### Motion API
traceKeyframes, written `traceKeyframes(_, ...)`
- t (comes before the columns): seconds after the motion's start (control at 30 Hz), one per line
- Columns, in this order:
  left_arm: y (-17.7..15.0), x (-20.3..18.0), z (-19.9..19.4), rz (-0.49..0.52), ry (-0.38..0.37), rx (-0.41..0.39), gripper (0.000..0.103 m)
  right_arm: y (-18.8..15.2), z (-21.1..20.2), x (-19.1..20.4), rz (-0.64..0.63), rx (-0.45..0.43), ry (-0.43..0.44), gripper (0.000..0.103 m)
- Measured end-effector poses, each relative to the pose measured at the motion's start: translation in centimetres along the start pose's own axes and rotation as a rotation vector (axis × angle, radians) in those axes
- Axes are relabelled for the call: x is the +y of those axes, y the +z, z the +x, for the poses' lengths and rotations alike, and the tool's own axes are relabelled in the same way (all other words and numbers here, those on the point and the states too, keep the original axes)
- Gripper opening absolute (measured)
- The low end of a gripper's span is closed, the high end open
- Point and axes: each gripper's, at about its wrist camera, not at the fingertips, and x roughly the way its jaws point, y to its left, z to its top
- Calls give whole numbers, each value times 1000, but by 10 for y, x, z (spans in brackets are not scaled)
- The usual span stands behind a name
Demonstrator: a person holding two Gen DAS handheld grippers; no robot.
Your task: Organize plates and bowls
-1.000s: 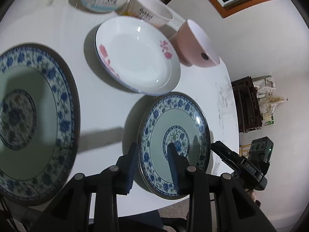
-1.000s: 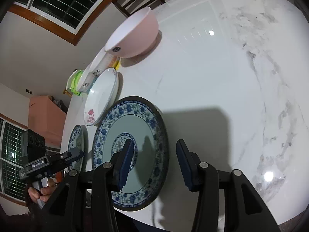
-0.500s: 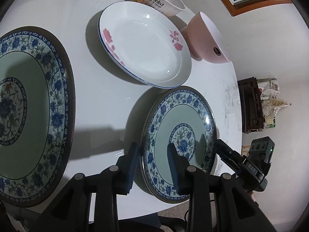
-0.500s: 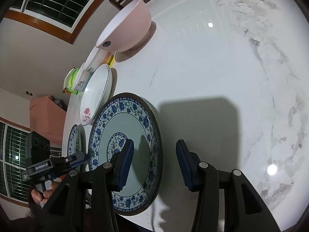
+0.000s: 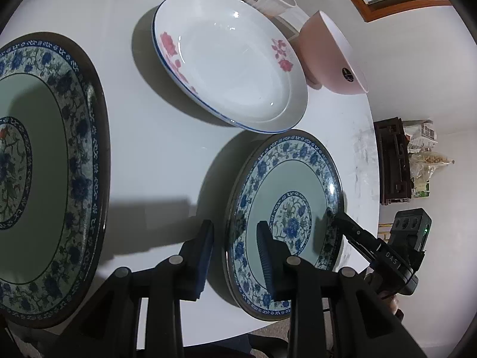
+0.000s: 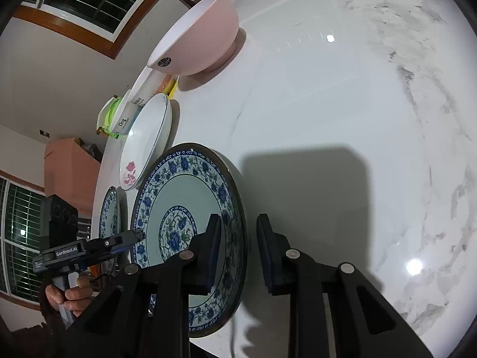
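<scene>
The round white marble desk [image 6: 342, 104] carries grey veining toward its far edge. The small round plate [image 5: 286, 211] has a pale celadon-green well, a blue floral medallion at its centre and a blue-and-white flowered rim edged dark. The large plate [image 5: 44, 173] at the desk's left edge repeats that pattern (with green leaves among the blue blooms). The shallow white dish [image 5: 229, 71] bears pink roses and a thin blue rim line. The pink bowl [image 5: 331, 53] is white inside. Both grippers are black with dark blue pads.
</scene>
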Motion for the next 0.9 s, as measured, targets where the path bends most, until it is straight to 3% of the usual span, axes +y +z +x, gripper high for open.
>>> traceKeyframes(0.27, 0, 0, -3, 13, 16, -3, 29, 2, 6, 4, -28, 11, 3, 18)
traceKeyframes(0.37, -1, -2, -1, 26, 22, 4, 21, 3, 6, 3, -26, 10, -5, 14)
traceKeyframes(0.9, -4, -7, -3, 69, 64, -17, 18, -10, 3, 5, 6, -11, -15, 14)
